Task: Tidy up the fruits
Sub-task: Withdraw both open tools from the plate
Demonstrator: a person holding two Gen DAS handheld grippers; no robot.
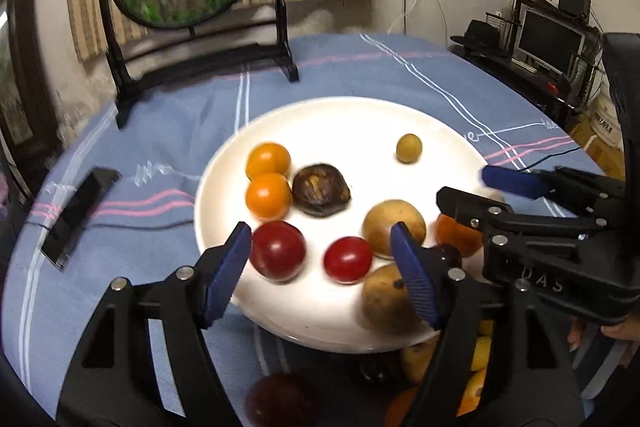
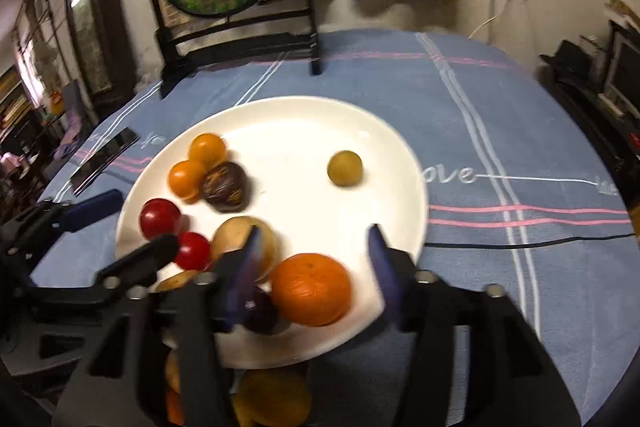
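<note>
Fruits: loose on plate (image 2: 400, 155), my landmark. Orange (image 2: 311, 289) at its near rim, between my right tool (image 2: 316, 259), spread wide. Left tool (image 1: 320, 259) wide over tomatoes (image 1: 347, 259). Risk: a nudge could roll fruit off.

plate (image 1: 320, 115): glossy white ceramic
tablecloth (image 1: 360, 67): matt blue woven cloth
tomatoes (image 1: 347, 259): smooth, shiny
left hand-held gripper (image 1: 320, 251): matt blk plastic, ribbed blue pads

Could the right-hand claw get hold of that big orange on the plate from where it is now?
Probably yes. The right gripper is open, and the big orange sits between its fingers at the near edge of the white plate. A dark fruit touches the orange's left side and might get nudged.
</note>
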